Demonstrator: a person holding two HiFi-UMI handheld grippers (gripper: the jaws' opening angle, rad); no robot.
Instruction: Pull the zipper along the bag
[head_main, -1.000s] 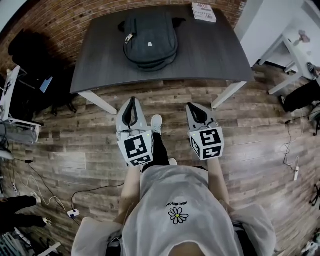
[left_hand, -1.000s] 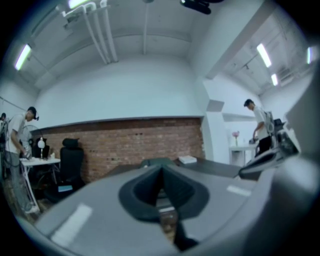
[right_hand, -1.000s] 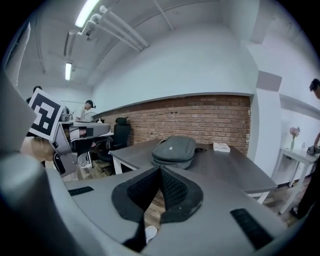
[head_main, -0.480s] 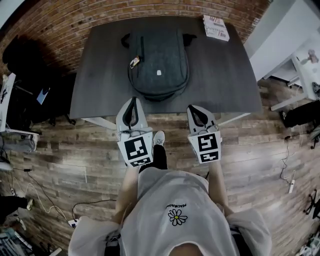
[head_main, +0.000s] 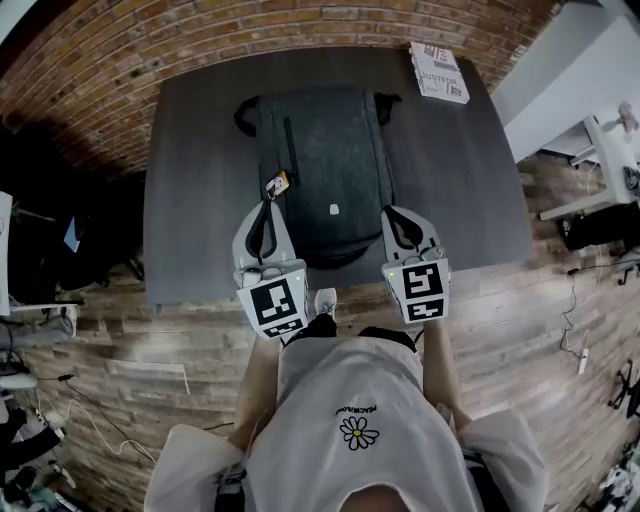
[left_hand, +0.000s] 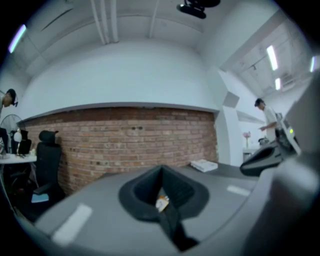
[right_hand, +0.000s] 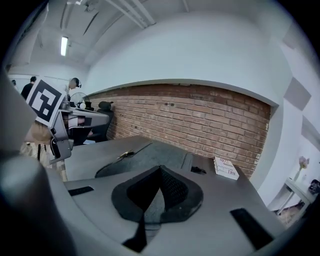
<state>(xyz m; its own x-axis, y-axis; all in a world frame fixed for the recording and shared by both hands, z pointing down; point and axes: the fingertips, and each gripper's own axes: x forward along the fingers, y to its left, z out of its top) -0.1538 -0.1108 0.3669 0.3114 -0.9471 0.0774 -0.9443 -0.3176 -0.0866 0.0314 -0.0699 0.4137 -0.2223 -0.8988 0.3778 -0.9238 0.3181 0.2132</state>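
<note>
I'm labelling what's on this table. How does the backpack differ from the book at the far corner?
The backpack is dark grey and soft-looking; the book is pale, with a printed cover and straight edges. The backpack is far bigger than the book. The backpack lies mid-table, toward the near edge, while the book sits at the far right corner. Both lie flat on the dark table.

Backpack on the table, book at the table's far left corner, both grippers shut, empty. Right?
No: head view shows the book at the table's far right corner. The backpack, left gripper and right gripper are as stated.
</note>
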